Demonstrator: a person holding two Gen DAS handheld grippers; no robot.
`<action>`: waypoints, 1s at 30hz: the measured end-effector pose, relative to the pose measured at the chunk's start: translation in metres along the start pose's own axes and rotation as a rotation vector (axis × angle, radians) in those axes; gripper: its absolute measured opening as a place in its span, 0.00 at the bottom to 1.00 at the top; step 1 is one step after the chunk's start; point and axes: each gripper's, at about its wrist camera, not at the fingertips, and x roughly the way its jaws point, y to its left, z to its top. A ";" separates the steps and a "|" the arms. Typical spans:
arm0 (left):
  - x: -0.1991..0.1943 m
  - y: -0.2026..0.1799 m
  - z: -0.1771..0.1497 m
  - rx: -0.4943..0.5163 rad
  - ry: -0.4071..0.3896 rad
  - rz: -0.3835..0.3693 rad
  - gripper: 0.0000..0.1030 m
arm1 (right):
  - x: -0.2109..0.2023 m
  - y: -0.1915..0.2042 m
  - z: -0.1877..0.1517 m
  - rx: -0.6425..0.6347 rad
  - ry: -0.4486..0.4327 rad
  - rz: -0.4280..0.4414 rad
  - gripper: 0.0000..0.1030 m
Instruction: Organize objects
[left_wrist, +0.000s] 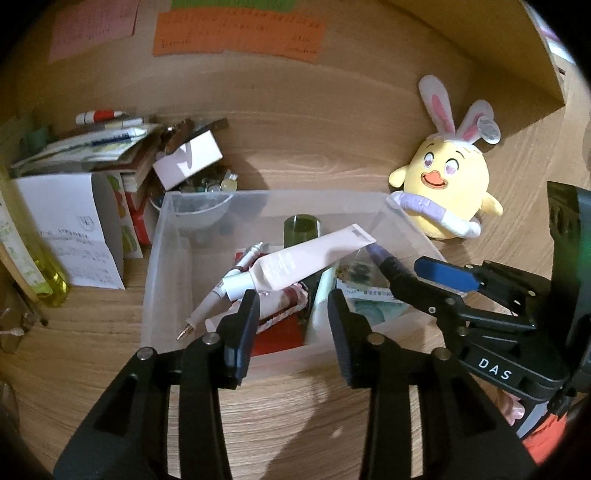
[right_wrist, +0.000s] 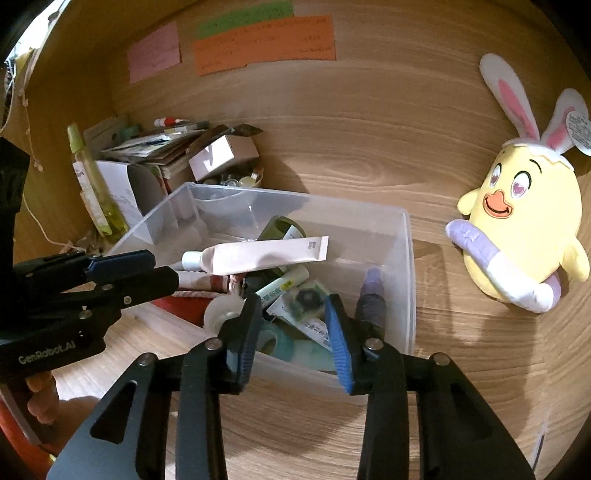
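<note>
A clear plastic box (left_wrist: 162, 258) (right_wrist: 408, 258) stands on the wooden desk, filled with small items. A pale pink tube (left_wrist: 306, 258) (right_wrist: 258, 254) lies across the top, over a white pen (left_wrist: 214, 299), a green jar (left_wrist: 301, 229), a white tape roll (right_wrist: 225, 310) and printed packets. My left gripper (left_wrist: 293, 314) (right_wrist: 162, 267) hovers over the box's near rim, open, nothing between its fingers. My right gripper (right_wrist: 293, 306) (left_wrist: 413, 275) hangs over the near right part, also open and empty. A dark stick with a purple tip (right_wrist: 371, 291) leans in the box just right of it.
A yellow chick plush with rabbit ears (left_wrist: 447, 184) (right_wrist: 524, 221) sits right of the box. Back left are stacked books and papers (left_wrist: 110, 144), a small white carton (left_wrist: 188, 158), a folded letter (left_wrist: 77, 236) and a yellow-green bottle (right_wrist: 92, 192). Coloured notes (left_wrist: 236, 33) hang on the back panel.
</note>
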 end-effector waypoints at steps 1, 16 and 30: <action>-0.002 -0.001 0.000 0.005 -0.005 0.000 0.36 | -0.001 0.001 0.000 0.001 0.000 0.004 0.32; -0.047 -0.007 -0.013 0.045 -0.111 0.003 0.60 | -0.048 0.009 -0.011 0.000 -0.081 0.049 0.42; -0.065 -0.007 -0.041 0.040 -0.166 0.014 0.94 | -0.078 0.017 -0.033 0.019 -0.142 0.011 0.81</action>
